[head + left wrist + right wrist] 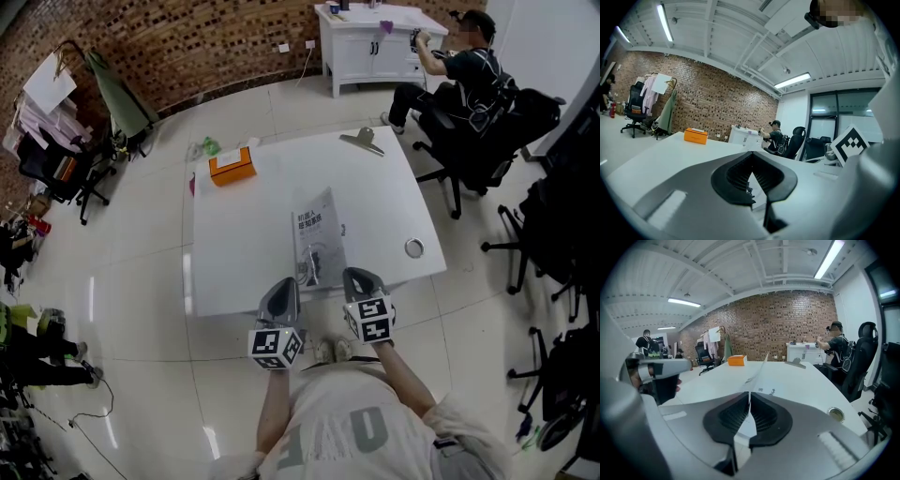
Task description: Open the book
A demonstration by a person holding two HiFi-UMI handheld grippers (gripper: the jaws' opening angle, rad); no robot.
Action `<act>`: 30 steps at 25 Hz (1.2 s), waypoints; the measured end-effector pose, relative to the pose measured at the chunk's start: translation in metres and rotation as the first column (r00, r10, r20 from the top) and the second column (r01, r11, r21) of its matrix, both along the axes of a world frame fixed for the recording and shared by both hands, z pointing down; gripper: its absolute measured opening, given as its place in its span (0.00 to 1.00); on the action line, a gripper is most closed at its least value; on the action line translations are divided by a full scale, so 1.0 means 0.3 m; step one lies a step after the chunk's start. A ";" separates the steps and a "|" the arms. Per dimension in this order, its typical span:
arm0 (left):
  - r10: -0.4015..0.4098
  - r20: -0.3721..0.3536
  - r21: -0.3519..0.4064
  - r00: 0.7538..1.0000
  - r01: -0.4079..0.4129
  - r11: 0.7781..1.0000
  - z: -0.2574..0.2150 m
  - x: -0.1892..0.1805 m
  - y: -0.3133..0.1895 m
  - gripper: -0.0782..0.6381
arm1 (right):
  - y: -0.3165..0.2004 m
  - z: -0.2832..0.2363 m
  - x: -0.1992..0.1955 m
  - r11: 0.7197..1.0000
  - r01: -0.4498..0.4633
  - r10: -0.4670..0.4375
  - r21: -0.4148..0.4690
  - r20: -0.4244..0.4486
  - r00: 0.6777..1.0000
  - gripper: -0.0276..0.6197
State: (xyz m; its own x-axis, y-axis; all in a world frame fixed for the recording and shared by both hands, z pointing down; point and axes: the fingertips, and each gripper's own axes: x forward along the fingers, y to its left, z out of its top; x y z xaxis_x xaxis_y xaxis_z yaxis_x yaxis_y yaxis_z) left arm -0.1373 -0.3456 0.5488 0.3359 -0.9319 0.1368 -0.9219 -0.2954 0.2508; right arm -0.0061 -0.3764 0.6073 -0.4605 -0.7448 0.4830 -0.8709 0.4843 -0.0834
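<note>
A thin grey book [317, 234] lies on the white table [234, 253], close to the front edge. My right gripper [358, 279] is at the book's near right corner. In the right gripper view this gripper [749, 397] is shut on the book's cover [757, 373], which rises edge-on from between the jaws, lifted off the pages. My left gripper [287, 289] sits just left of the book's near corner. Its jaws [751, 169] are shut with nothing between them; whether it touches the book I cannot tell.
An orange box [232, 168] stands at the table's far left, a metal clip [364, 141] at the far edge, and a small round tin [414, 247] near the right edge. A person [469, 66] sits at a white cabinet beyond, with office chairs to the right.
</note>
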 end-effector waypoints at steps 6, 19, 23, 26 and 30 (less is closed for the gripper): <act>-0.012 -0.037 -0.060 0.999 0.010 0.998 0.026 -0.002 -0.017 0.13 | 0.029 -0.067 -0.103 0.991 0.114 -0.114 0.067 0.007 0.993 0.05; 0.129 -0.382 -0.237 0.915 -0.232 0.943 0.078 0.130 -0.129 0.33 | 0.103 -0.058 -0.246 0.945 0.301 -0.292 0.124 -0.085 0.953 0.05; 0.122 -0.328 -0.299 0.937 -0.225 0.927 0.114 0.132 -0.149 0.25 | 0.120 -0.061 -0.268 0.930 0.331 -0.313 0.159 -0.129 0.941 0.05; 0.135 -0.317 -0.332 0.939 -0.243 0.911 0.129 0.141 -0.152 0.22 | 0.121 -0.054 -0.268 0.929 0.337 -0.317 0.155 -0.138 0.938 0.05; 0.136 -0.241 -0.328 0.961 -0.213 0.920 0.121 0.124 -0.161 0.20 | 0.127 -0.071 -0.280 0.921 0.346 -0.332 0.179 -0.104 0.938 0.07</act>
